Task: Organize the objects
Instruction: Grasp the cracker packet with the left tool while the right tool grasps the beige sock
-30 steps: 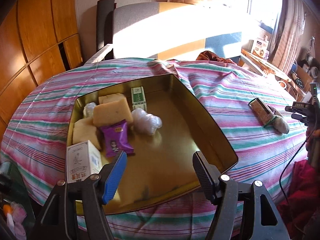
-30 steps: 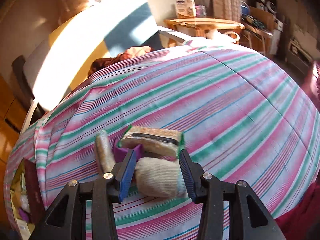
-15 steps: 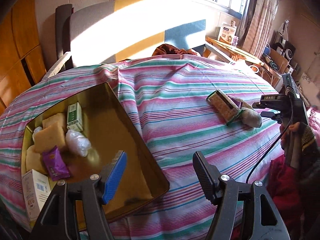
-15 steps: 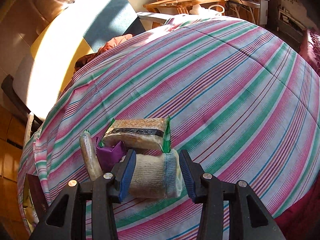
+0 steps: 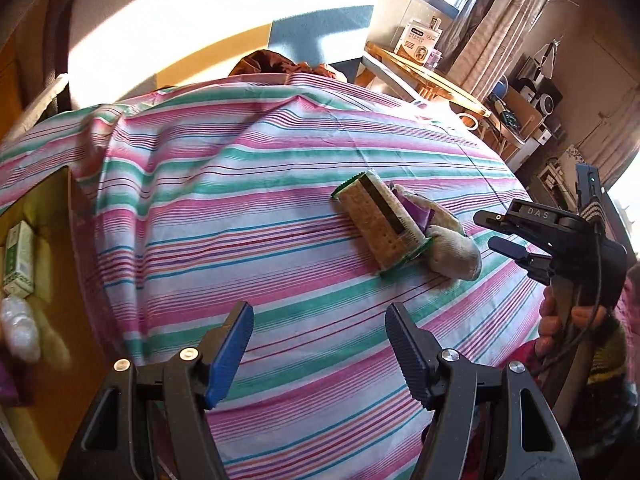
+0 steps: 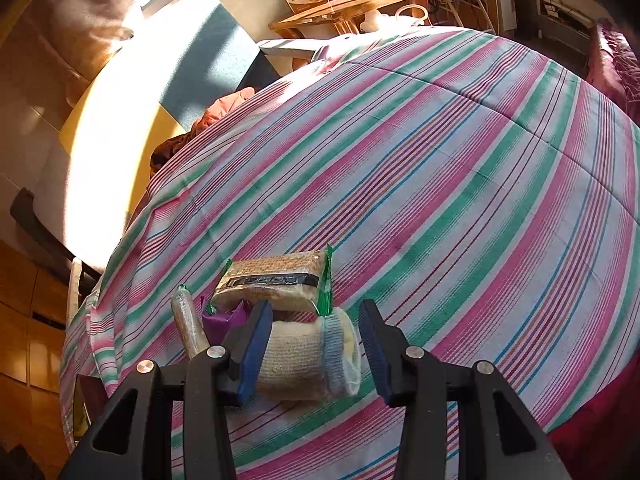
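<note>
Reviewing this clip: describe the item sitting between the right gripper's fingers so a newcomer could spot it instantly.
On the striped tablecloth lies a small cluster of items. Nearest the open right gripper lies a rolled cream knit sock with a pale blue cuff. It is the only soft fabric piece; the cracker packet and thin sausage stick beside it are plastic-wrapped.

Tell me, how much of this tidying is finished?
Several items already sit in the gold tin. The right gripper, jaws open, straddles the rolled sock without clamping it. The cracker pack, purple wrapper and sausage stick remain on the cloth. The left gripper is open, empty.
</note>
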Tool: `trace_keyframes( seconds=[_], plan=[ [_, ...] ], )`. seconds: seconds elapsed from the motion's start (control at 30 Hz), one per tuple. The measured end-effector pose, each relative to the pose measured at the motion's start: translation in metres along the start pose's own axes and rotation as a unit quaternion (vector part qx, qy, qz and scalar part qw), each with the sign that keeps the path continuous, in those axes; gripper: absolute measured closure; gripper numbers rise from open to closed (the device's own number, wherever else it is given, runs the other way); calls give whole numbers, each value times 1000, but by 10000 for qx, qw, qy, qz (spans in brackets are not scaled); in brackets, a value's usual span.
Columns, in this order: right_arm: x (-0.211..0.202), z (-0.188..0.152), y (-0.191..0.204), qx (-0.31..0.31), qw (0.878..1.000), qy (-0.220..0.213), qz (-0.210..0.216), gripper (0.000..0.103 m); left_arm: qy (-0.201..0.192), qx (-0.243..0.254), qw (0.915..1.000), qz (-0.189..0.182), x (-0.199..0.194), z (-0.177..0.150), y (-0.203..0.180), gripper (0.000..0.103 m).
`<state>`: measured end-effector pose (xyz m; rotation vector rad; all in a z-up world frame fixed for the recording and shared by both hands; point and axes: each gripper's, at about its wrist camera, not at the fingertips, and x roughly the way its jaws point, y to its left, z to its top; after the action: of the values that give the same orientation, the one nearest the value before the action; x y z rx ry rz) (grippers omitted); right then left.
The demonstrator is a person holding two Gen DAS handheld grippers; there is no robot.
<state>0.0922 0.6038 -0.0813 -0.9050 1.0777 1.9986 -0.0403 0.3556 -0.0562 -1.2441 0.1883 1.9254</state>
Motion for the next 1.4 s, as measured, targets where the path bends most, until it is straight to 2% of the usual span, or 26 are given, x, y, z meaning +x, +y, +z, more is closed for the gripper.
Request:
trace_keyframes(
  seconds=[0.23,0.4,0.47,0.6,0.67,0.73,0.8,0.9,1.03,1.13,1.27,1.4],
  plan=[
    [-3,0,-2,154,9994,29,316,58,330,-538,9969,-459,57,34,-13,33],
    [-1,2,-5,295,9982,86,517,58,332,-787,9941,-664,88,54,-21,23],
    [0,2,-6,334,9977,105,574,58,296,-836,9939,-658,97,61,-24,19],
    [1,1,-5,340,9970,153,679,58,355,-847,9937,-636,119,71,-29,19],
    [1,2,-5,340,9970,160,681,58,259,-770,9948,-621,124,73,-32,18],
    [3,2,-6,354,9969,177,676,58,208,-604,9963,-572,127,74,-36,22],
    [4,3,-7,377,9969,200,659,58,218,-519,9966,-596,129,74,-36,44],
    [4,3,-8,382,9973,183,608,58,293,-452,9962,-679,124,69,-33,52],
    [5,3,-11,421,9975,186,542,58,410,-280,9976,-491,109,55,-25,54],
    [5,4,-14,466,9976,166,477,58,449,63,9989,-80,92,37,-19,54],
    [9,3,-10,384,9977,244,509,58,399,741,9954,453,68,0,-14,55],
    [15,1,1,107,9983,369,429,58,281,961,9930,631,53,-28,-7,54]
  ],
)
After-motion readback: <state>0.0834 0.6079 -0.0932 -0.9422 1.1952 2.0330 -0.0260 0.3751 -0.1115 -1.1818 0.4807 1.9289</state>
